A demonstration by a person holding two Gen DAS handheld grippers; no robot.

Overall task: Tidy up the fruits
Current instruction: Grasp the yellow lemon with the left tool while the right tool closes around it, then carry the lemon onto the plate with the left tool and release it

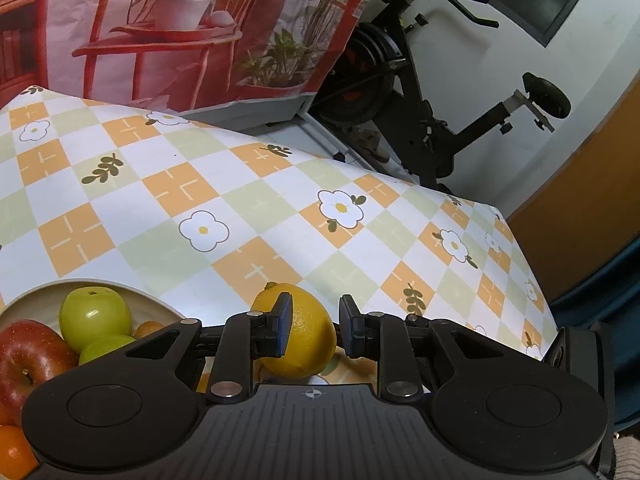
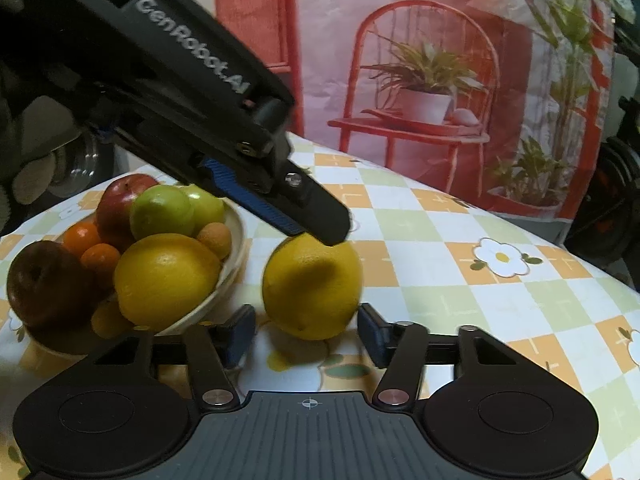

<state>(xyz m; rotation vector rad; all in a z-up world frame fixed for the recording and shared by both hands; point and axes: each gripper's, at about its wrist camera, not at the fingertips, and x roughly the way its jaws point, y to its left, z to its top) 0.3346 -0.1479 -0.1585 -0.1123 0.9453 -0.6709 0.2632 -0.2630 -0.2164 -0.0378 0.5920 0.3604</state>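
Note:
A yellow lemon (image 1: pixel 312 340) (image 2: pixel 312 288) lies on the checked tablecloth just right of a cream fruit bowl (image 1: pixel 152 298) (image 2: pixel 236 248). My left gripper (image 1: pixel 316 326) (image 2: pixel 316 236) comes down on it from above. Its jaws stand narrow, narrower than the lemon, and the fingertips (image 2: pixel 332 236) touch the lemon's top. The fruit is not clamped between the pads. My right gripper (image 2: pixel 306 336) is low at the lemon's near side, open, one pad on either side and neither pressing. The bowl holds another lemon (image 2: pixel 166 280), green apples (image 1: pixel 94 314), red apples (image 1: pixel 28 360) and small oranges.
The flower-patterned tablecloth (image 1: pixel 240 200) stretches away behind the lemon, and its edge falls off at the right. A printed backdrop with a red chair and plants (image 2: pixel 420 80) hangs behind the table. An exercise bike (image 1: pixel 420 100) stands beyond the far edge.

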